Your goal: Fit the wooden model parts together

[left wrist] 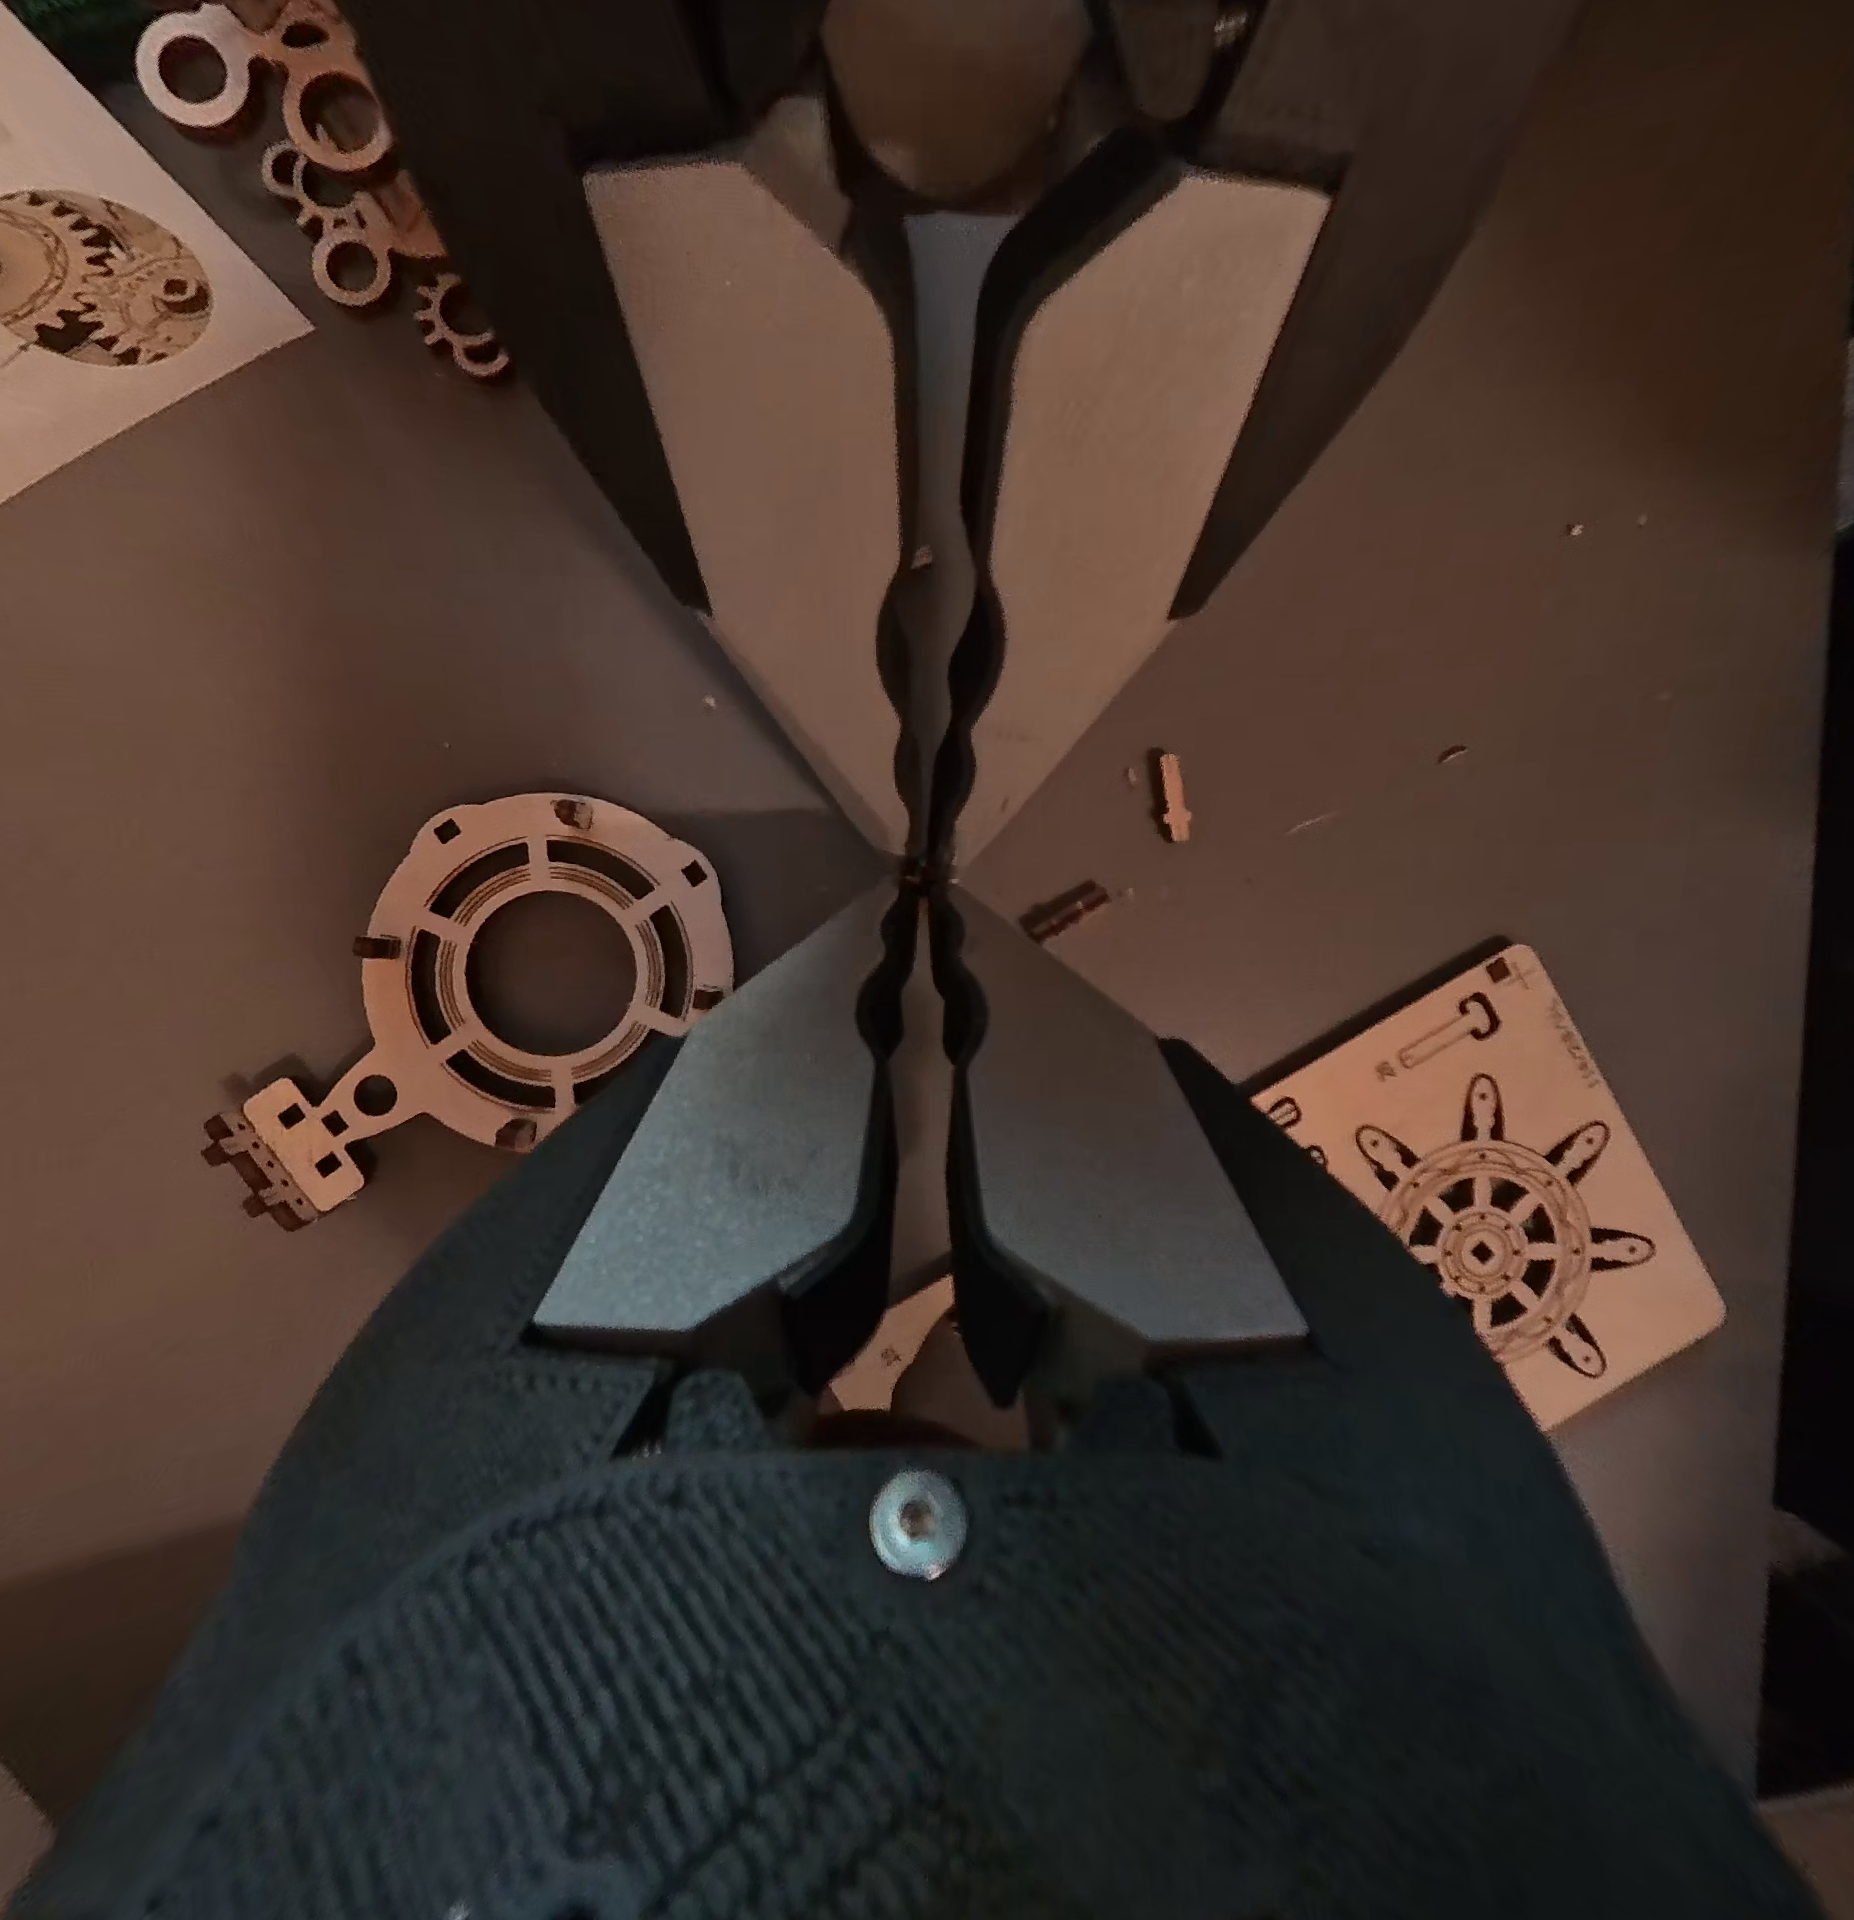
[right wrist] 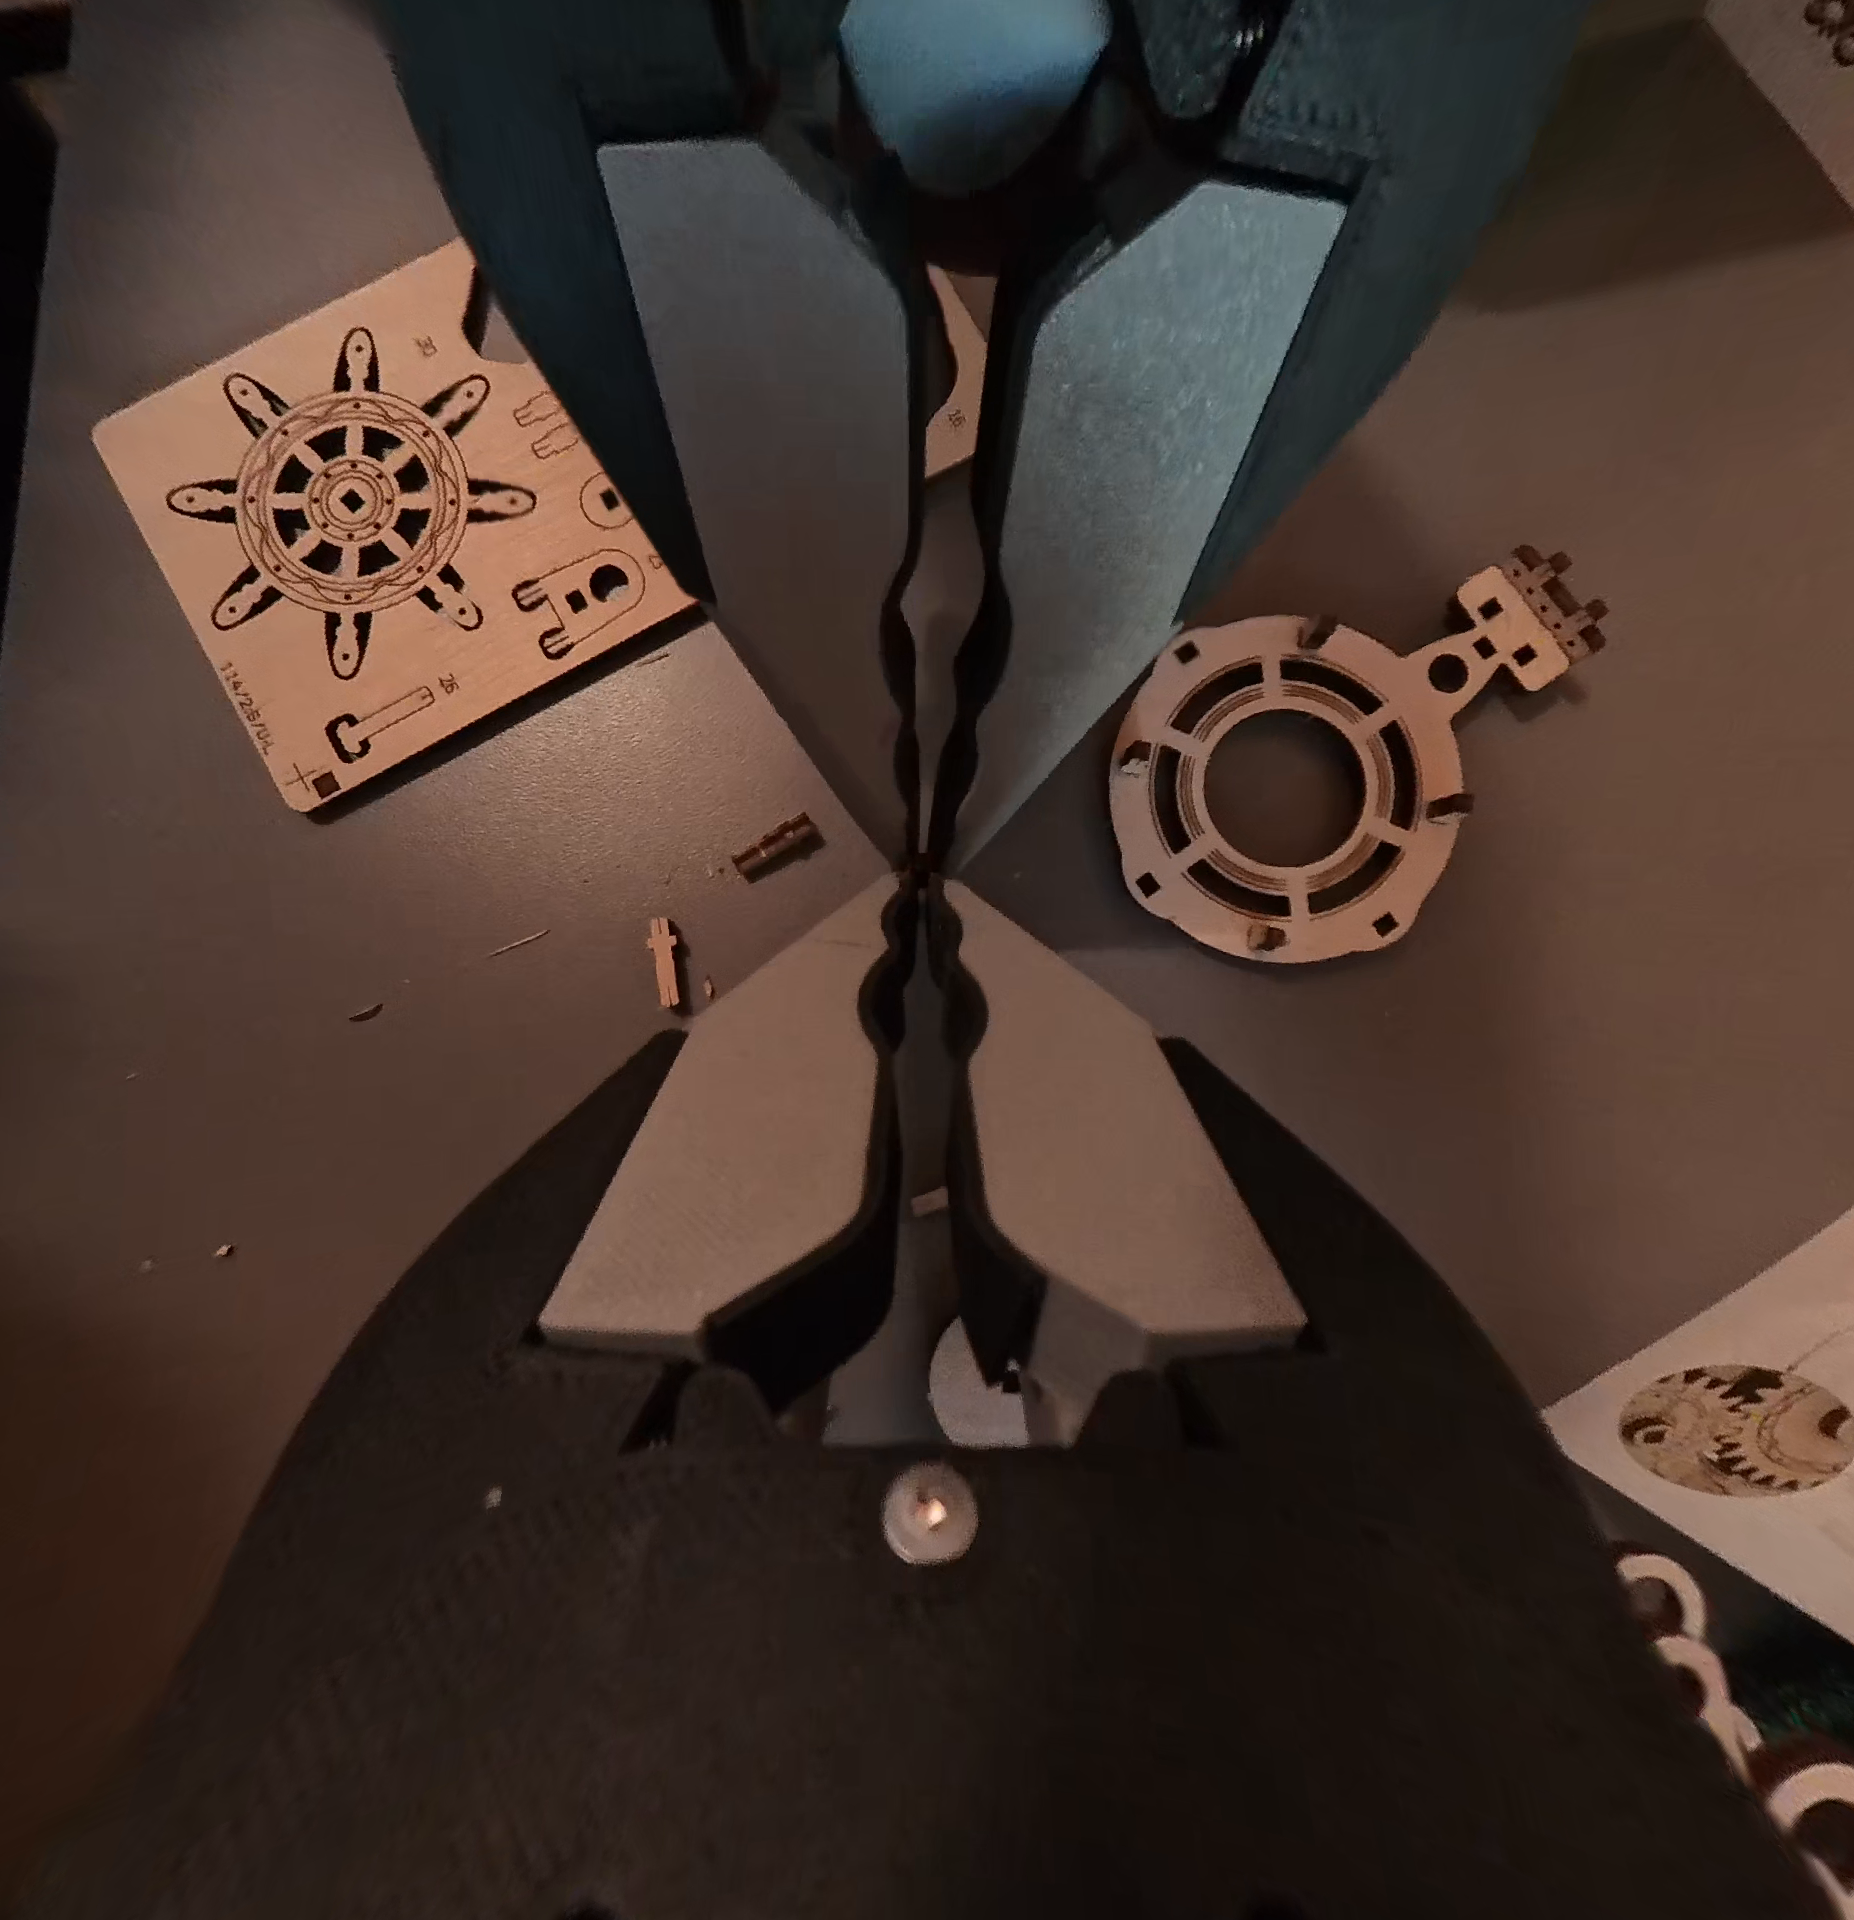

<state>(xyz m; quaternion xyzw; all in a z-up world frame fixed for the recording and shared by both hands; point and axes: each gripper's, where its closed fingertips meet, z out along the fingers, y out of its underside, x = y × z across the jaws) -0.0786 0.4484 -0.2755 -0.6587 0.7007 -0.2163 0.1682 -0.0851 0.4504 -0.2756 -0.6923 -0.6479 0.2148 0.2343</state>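
Grey table (left wrist: 227, 644) with ringed wooden part (left wrist: 544, 966), cut-out sheet (left wrist: 1505, 1174), loose pegs (left wrist: 1170, 795), printed paper (left wrist: 81, 270).

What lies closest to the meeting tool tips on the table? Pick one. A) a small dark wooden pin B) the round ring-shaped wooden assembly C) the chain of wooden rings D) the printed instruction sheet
A: the small dark wooden pin lies just beside the point where the left tool and right tool meet tip to tip; the ring-shaped assembly sits farther out.
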